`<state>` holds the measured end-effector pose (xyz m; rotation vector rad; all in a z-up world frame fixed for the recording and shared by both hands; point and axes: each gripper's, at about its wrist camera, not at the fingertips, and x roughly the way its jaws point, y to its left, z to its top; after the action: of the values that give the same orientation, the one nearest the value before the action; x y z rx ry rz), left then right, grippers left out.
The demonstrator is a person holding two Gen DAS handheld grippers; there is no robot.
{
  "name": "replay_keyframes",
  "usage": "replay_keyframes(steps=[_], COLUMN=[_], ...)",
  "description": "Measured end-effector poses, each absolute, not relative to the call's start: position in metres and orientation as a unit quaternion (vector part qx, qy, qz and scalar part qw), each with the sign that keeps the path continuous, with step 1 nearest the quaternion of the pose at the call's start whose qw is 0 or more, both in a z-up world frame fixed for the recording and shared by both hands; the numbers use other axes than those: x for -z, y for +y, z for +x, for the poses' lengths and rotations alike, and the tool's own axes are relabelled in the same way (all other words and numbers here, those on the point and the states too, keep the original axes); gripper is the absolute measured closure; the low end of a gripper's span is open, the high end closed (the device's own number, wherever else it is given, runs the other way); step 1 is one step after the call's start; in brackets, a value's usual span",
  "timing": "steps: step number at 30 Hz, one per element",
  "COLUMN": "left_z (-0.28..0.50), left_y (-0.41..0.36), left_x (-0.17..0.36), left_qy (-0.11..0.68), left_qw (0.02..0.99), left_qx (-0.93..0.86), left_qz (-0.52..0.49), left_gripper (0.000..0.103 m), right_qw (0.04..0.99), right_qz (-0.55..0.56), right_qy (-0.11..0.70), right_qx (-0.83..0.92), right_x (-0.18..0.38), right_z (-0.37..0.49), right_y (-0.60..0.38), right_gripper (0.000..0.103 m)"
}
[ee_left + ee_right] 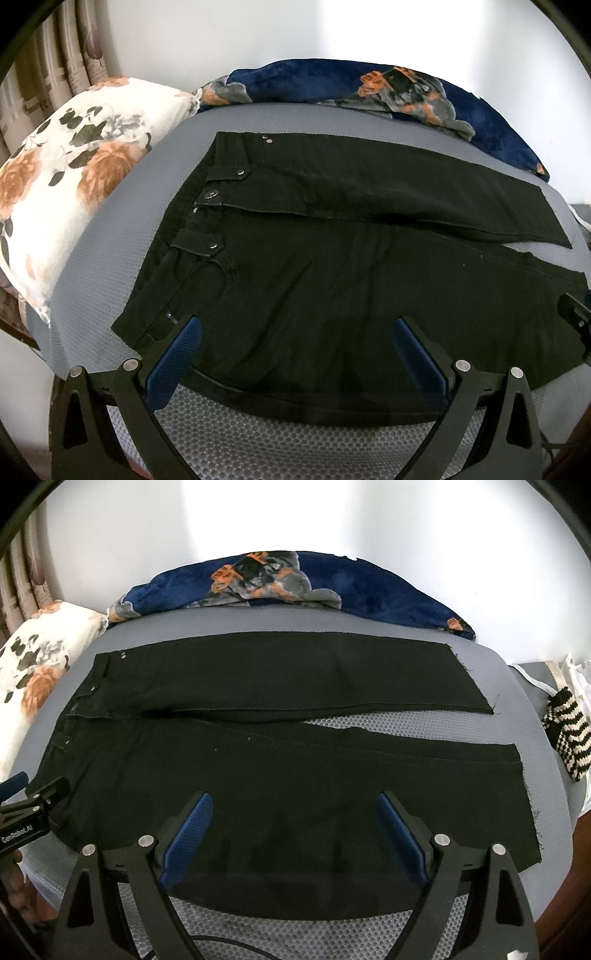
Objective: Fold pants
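Black denim pants (258, 775) lie flat, legs apart, on a grey mesh mat (314, 934); left gripper (297, 354) and right gripper (293, 830) hover wide-jawed beside floral pillow (74, 173).

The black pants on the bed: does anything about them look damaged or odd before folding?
Yes. Both leg ends of the black pants look cut rather than hemmed: loose threads fray from the near leg end and the far leg end. Otherwise the pants lie flat, legs slightly apart.
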<state>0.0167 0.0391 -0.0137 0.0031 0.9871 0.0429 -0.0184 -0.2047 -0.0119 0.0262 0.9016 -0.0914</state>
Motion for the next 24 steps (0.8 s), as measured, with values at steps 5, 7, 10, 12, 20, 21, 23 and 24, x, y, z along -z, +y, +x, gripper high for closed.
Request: replay_keyframes(steps=[5,7,10,12,20,21,23,24], left_z=[0.023,0.028,0.038,0.047,0.101,0.108,0.128,0.135], left_y=[0.042,0.044,0.049,0.054,0.093,0.098,0.113,0.120], left_x=[0.013,0.013,0.014,0.014,0.006,0.005,0.006,0.008], left_qy=[0.473,0.473,0.474,0.474,0.461,0.460,0.464,0.466], left_qw=[0.881,0.881,0.880,0.880,0.886,0.887,0.885,0.882], left_qx=[-0.022,-0.024,-0.023,-0.025,-0.018,-0.015,-0.005,0.001], left_qz=[0.002,0.000,-0.005,-0.006,-0.032,-0.036,-0.051,-0.063], left_gripper=[0.001,0.001,0.001,0.001,0.002,0.008,0.016,0.020], right_qw=[0.900,0.901,0.903,0.905,0.909,0.909,0.908,0.908], right_qz=[0.007,0.003,0.010,0.022,0.045,0.053,0.063,0.066], right_qy=[0.433,0.433,0.430,0.424,0.413,0.413,0.412,0.410], right_qx=[0.042,0.036,0.018,0.006,-0.029,-0.033,-0.042,-0.044], right_x=[0.013,0.014,0.010,0.007,-0.012,-0.014,-0.018,-0.019], right_z=[-0.015,-0.009,0.003,0.011,0.065,0.073,0.089,0.096], right_y=[-0.203,-0.203,-0.207,-0.210,-0.230,-0.234,-0.238,-0.239], right_gripper=[0.016,0.016,0.016,0.015,0.010,0.010,0.010,0.010])
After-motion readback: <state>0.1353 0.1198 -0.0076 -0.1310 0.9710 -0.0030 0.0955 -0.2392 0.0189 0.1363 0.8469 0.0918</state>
